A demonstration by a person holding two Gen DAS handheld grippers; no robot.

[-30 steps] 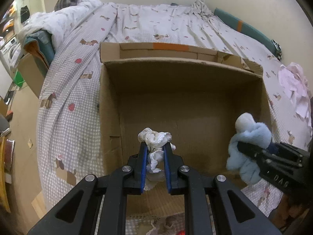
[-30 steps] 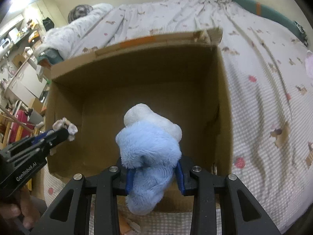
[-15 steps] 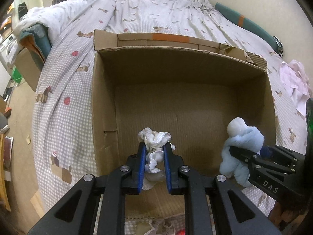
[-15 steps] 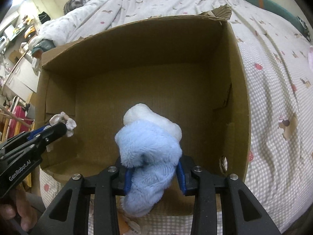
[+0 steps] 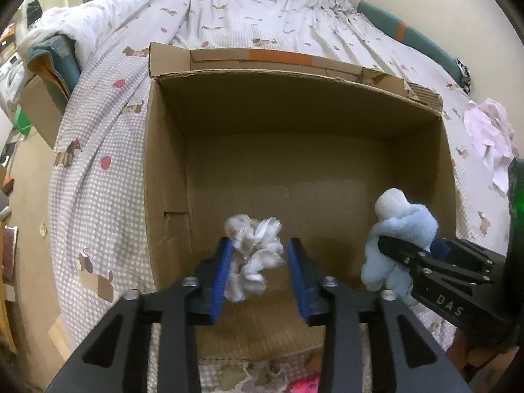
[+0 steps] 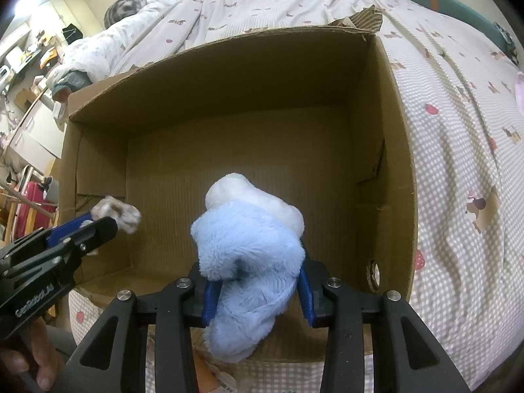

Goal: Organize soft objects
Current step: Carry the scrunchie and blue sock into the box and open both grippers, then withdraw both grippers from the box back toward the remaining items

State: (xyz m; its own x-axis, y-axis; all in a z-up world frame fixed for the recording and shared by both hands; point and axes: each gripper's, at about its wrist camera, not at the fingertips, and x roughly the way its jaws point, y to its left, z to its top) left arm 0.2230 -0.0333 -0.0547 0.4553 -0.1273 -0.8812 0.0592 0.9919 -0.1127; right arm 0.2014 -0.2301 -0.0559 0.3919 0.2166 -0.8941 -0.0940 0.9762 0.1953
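Note:
An open cardboard box (image 5: 294, 98) stands on the bed, its floor bare. Over its near left part my left gripper (image 5: 261, 242) hangs with jaws opening. A crumpled white cloth (image 5: 255, 255) sits loose between them, against the left pad and clear of the right one. Over the near right part, my right gripper (image 6: 257, 281) still clasps a light blue and white plush toy (image 6: 249, 239) between its pads while its jaws ease apart. The right wrist view also shows the box (image 6: 229, 75), the left gripper (image 6: 98, 222) and the white cloth (image 6: 127, 216) at its tip.
A checked bed cover (image 5: 98, 163) surrounds the box. A pink garment (image 5: 491, 131) lies on it to the right, a teal bolster (image 5: 409, 36) runs along the wall, and a heaped duvet (image 5: 82, 26) lies far left. A hand (image 6: 39, 360) holds the left gripper.
The left gripper's jaws have spread apart and the white cloth hangs loose and blurred between them. The right gripper's hold on the blue plush toy looks slightly wider. Both hands stayed over the box.

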